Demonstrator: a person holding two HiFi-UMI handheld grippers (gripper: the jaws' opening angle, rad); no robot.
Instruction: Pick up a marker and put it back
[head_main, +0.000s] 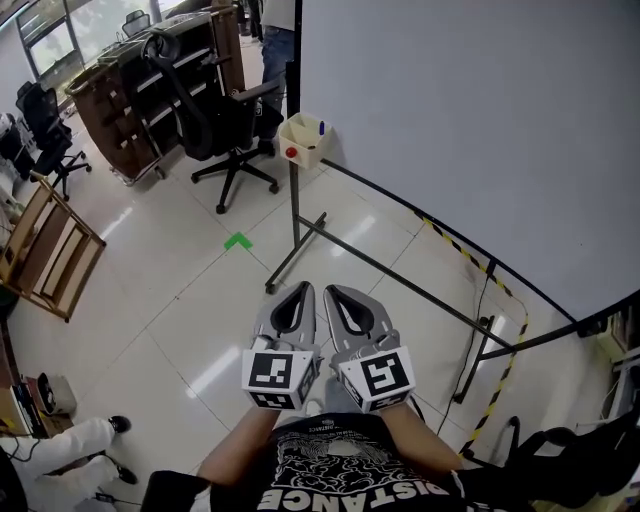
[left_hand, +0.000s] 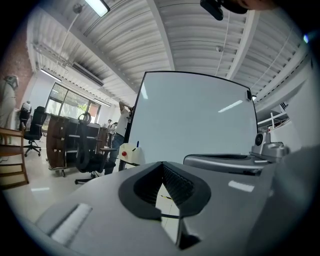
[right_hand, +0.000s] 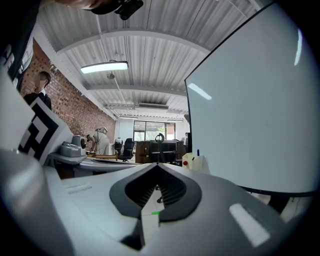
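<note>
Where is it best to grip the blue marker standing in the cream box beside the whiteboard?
Probably grip the blue marker by its upper end, coming from above. It stands about upright, and only that end shows above the cream box; the walls cover the rest.

Left gripper (head_main: 304, 288) and right gripper (head_main: 331, 291) were both smooth light-grey shells, rounded and tapering to a tip. Each had a teardrop cutout lined with black ribbed pads (left_hand: 176, 184). A pale rectangular patch (right_hand: 248, 225) sat on the grey shell near the camera. Each gripper carried a white cube at its rear, left cube (head_main: 279, 378) and right cube (head_main: 377, 377), with black square markers on the faces. The person wore a black tee (head_main: 335, 470) with white lettering and a fine white pattern on the chest, plus a black sleeve (head_main: 172, 490).
</note>
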